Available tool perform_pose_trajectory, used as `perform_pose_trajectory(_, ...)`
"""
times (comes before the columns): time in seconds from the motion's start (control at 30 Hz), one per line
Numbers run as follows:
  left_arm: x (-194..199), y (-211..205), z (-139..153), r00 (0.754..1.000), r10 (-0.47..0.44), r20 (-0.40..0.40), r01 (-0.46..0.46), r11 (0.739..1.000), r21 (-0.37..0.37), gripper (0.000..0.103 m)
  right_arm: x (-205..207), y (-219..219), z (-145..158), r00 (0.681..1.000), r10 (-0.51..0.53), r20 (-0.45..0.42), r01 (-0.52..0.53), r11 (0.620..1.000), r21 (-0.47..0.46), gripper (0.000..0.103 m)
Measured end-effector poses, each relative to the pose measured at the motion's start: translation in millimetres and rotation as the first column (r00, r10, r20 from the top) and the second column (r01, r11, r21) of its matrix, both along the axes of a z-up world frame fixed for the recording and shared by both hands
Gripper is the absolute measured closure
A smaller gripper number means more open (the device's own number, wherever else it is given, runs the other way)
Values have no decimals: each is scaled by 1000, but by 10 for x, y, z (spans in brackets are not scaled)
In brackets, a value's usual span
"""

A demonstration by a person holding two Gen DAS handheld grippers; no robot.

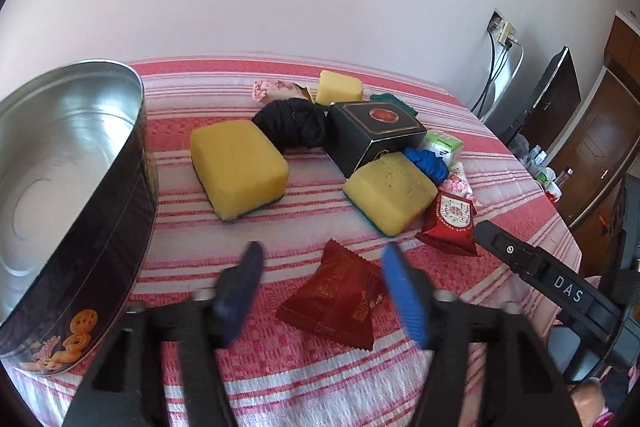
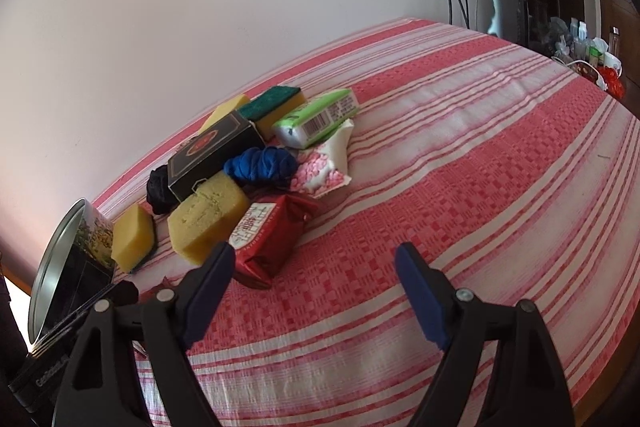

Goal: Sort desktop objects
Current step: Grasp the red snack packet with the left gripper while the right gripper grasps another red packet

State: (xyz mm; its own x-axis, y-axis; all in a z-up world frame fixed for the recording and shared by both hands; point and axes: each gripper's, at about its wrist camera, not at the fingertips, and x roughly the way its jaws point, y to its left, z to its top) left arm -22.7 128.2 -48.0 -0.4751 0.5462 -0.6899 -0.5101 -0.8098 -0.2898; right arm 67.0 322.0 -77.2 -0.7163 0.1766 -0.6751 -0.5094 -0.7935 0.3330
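While half cut off, cookie tin (image 1: 76,187), green sponge (image 1: 394,101) mostly hidden

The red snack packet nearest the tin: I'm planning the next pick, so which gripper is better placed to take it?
Left. The left gripper is open with the red snack packet between its fingers; the right gripper faces bare cloth.

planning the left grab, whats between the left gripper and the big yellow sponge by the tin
Only bare striped cloth, seen in the left wrist view. The left gripper is open, and the sponge sits straight ahead. A red snack packet lies between the fingers, nearer than that stretch.
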Motion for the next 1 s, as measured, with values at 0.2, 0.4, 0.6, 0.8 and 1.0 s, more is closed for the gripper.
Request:
perform_pose_trajectory(0.2, 75, 211, -146, 998, -54, -21, 50, 982, -180, 15, -20, 13, 35, 1000, 2, 7, -2, 1000, 16, 17)
perform_pose_trajectory(0.4, 81, 307, -190, 993, -99, -60, 84, 971, -224, 58, -47, 28, 10, 1000, 5, 25, -6, 1000, 23, 17)
perform_pose_trajectory(0.6, 45, 279, -211, 995, -90, -49, 78, 977, -197, 60, -190, 0, -47, 998, 61, 25, -60, 998, -35, 17)
perform_pose_trajectory(0.8, 46, 249, -205, 997, -68, -46, 58, 981, -186, 60, -440, -104, -58, 994, 74, 77, -76, 997, 30, 24)
perform_pose_trajectory(1.0, 66, 277, -211, 997, -60, -57, 47, 977, -207, 60, -518, -172, -82, 988, 96, 119, -105, 992, 71, 59)
